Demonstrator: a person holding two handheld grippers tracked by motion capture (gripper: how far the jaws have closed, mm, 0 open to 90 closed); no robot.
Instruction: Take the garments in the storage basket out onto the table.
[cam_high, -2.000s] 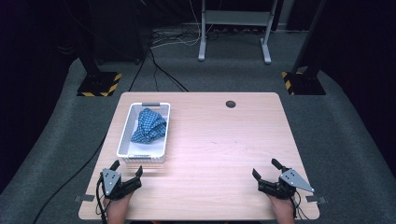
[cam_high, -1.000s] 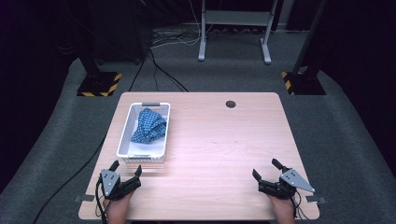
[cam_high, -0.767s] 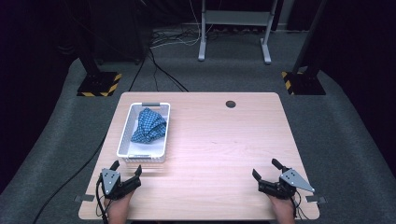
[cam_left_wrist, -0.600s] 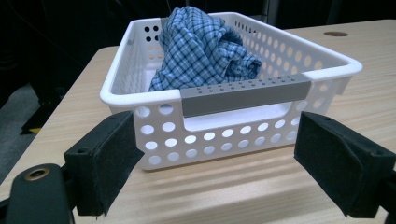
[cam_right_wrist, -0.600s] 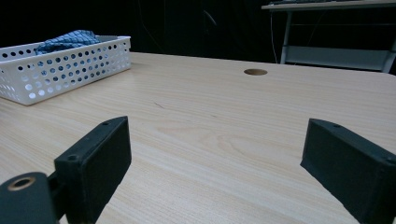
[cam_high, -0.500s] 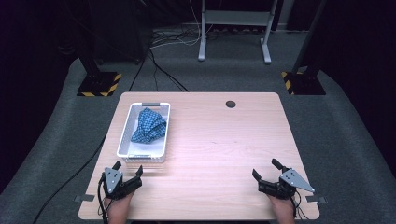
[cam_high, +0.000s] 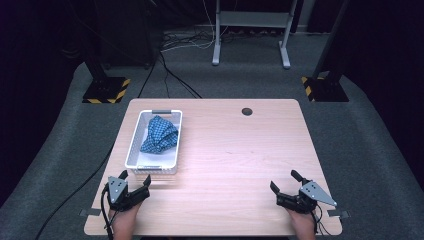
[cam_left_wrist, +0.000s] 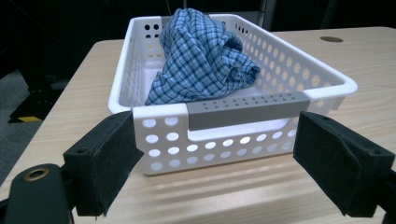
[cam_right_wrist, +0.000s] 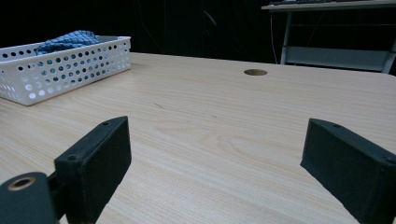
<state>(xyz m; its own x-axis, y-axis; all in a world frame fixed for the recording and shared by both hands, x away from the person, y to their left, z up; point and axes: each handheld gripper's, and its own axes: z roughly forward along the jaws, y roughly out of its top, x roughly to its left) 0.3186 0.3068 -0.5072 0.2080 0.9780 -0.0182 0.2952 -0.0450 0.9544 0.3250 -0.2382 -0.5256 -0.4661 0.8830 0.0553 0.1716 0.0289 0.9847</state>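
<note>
A crumpled blue checked cloth (cam_left_wrist: 201, 58) lies in the white perforated plastic basket (cam_left_wrist: 140, 79). Just before the basket, the left gripper (cam_left_wrist: 229, 161) gapes wide; the right gripper (cam_right_wrist: 224, 168), well apart, too. A low grab may snag the basket's grey handle (cam_left_wrist: 247, 109).

Worktop (cam_high: 235, 165): pale wood-grain laminate, smooth, with a soft sheen where light is caught. Basket (cam_left_wrist: 327, 81): white moulded plastic, perforated with round holes, slightly glossy; grey matt studded plastic strip fitted at the handle (cam_left_wrist: 247, 109). Cloth (cam_left_wrist: 201, 60): blue-and-white checked woven fabric, soft, matt, crumpled. Left gripper (cam_left_wrist: 219, 163) and right gripper (cam_right_wrist: 219, 163): black, matt, pads faced with a slightly rough felt-like layer. Floor (cam_high: 250, 75): dark grey carpet, rough and matt.
</note>
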